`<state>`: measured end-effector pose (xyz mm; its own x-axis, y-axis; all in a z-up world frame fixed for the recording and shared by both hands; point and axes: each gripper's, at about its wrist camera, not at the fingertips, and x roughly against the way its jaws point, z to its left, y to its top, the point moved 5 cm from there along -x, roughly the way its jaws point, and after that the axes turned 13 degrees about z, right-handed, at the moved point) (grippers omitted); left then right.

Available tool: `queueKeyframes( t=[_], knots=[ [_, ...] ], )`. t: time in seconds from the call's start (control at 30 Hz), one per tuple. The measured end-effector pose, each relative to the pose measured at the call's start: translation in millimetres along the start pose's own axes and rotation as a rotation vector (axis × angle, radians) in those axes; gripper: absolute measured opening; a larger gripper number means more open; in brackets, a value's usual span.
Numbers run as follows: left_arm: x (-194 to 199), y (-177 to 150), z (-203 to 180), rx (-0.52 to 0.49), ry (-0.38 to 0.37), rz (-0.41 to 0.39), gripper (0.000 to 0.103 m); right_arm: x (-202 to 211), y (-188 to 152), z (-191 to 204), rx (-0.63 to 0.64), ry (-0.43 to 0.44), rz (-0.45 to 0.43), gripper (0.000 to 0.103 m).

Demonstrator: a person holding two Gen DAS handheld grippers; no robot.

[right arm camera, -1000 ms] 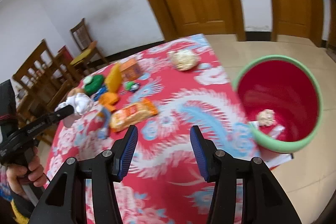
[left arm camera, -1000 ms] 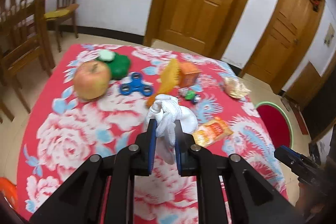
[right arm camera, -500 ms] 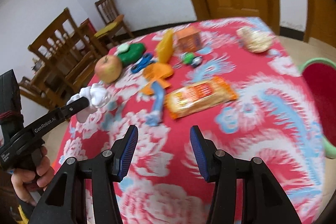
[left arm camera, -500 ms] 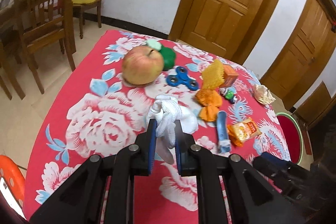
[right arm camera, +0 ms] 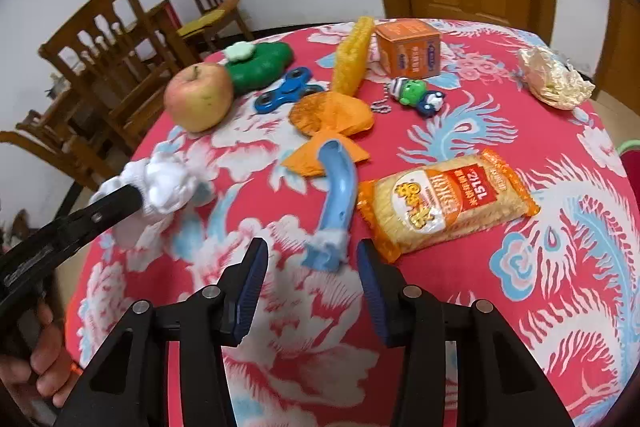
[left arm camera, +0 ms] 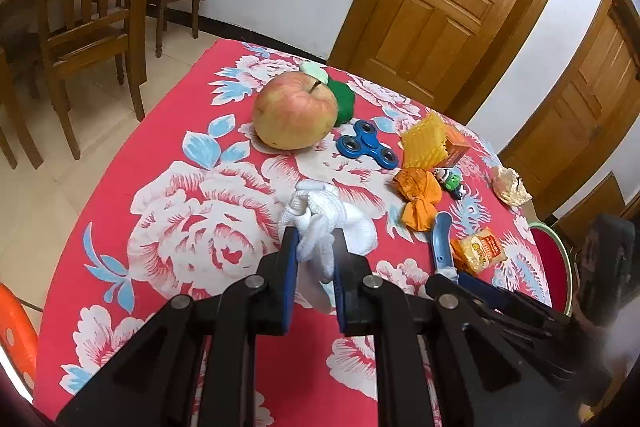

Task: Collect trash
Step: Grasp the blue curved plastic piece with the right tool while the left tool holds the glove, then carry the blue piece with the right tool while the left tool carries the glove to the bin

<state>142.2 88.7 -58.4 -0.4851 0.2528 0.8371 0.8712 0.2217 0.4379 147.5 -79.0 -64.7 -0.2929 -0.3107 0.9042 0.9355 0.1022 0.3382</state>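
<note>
While the left gripper (left arm camera: 313, 251) stays clamped on a white wad (left arm camera: 320, 223), the right gripper (right arm camera: 308, 263), jaws part-open and just closing, sits nearest the blue handle (right arm camera: 335, 201), long axis running away between them.

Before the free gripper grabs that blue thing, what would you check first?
1. Left gripper firmly clamps the white crumpled fabric wad: ok.
2. Right gripper jaws not yet gripping; they have just been closing, with the near end of the curved blue plastic piece about between the tips: ok.
3. Piece lies flat on the red floral tablecloth: ok.
4. Orange snack packet beside the right finger; may get pinched: cannot tell.
5. Red bin with green rim at the table edge: ok.
</note>
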Motion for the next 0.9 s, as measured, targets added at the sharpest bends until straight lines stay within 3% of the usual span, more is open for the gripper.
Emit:
queueKeyframes(
  t=[0.13, 0.3, 0.4, 0.9],
  knots=[
    [-1.9, 0.4, -1.3, -0.001, -0.005, 0.003, 0.015, -1.2, 0.6, 2.2, 0.006, -0.027, -0.020, 0.044],
    [-3.1, 0.2, -2.0, -0.002, -0.007, 0.006, 0.015, -2.1, 0.7, 1.8, 0.013, -0.074, -0.033, 0.028],
    [-1.9, -0.6, -3.7, -0.005, -0.006, 0.005, 0.015, -1.4, 0.0, -1.8, 0.002, -0.056, -0.027, 0.020],
    [11.0, -5.5, -29.2, -0.047, -0.028, -0.002, 0.015, 38.5, -28.7, -2.0, 0.000, 0.065, -0.071, 0.019]
  ],
)
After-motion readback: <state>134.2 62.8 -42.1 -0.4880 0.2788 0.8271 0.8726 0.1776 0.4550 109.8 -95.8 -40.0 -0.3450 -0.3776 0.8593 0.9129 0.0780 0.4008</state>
